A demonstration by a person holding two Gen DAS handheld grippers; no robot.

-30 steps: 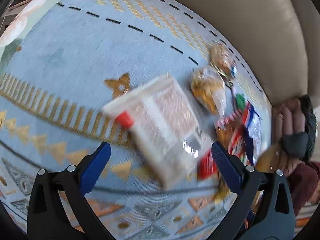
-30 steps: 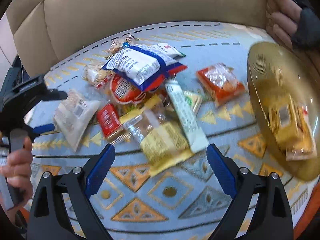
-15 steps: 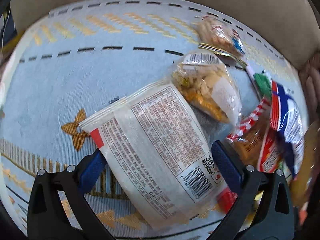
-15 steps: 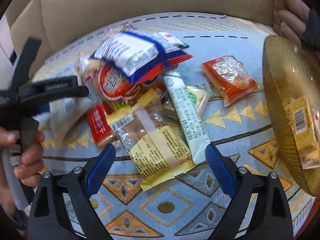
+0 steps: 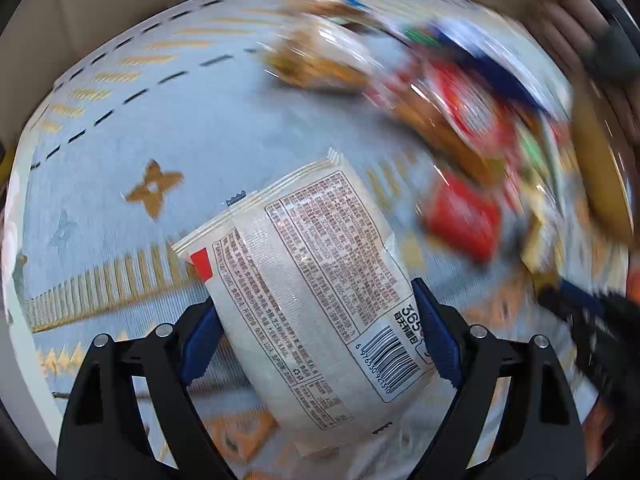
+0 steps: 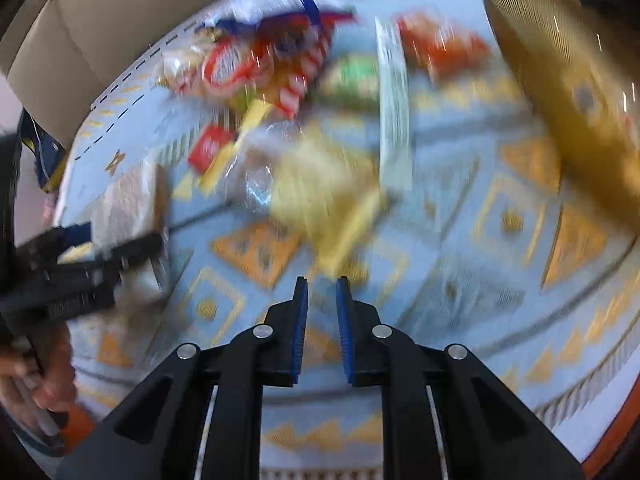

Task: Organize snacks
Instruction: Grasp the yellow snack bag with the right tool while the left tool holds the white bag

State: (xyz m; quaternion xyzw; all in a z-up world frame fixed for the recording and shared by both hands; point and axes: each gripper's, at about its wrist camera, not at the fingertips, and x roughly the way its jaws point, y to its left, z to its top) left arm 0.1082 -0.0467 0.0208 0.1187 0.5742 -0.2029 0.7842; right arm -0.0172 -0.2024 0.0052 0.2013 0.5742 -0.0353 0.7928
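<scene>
My left gripper [image 5: 314, 300] is shut on a white snack packet [image 5: 320, 280] with a barcode, one blue pad on each long side. The right wrist view shows that same packet [image 6: 132, 200] in the left gripper [image 6: 80, 256] at the left edge. My right gripper [image 6: 322, 280] is shut with nothing between its pads, above the patterned blue cloth [image 6: 460, 260]. In front of it lies a blurred snack pile [image 6: 280, 80], with a yellow packet [image 6: 320, 192] nearest and a long white packet [image 6: 394, 120] beside it. The snack pile [image 5: 440, 100] also shows, blurred, in the left wrist view.
A golden plate [image 6: 560, 80] is at the upper right, tilted; it shows as a golden plate [image 5: 600, 168] at the right edge of the left wrist view, below a hand [image 5: 580, 12]. A beige sofa back [image 6: 100, 20] borders the cloth. An orange packet [image 6: 440, 44] lies near the plate.
My left gripper closed on the white packet and carries it; the scene behind it streaks. My right gripper went from wide open to shut and is swinging, blurring its view.
</scene>
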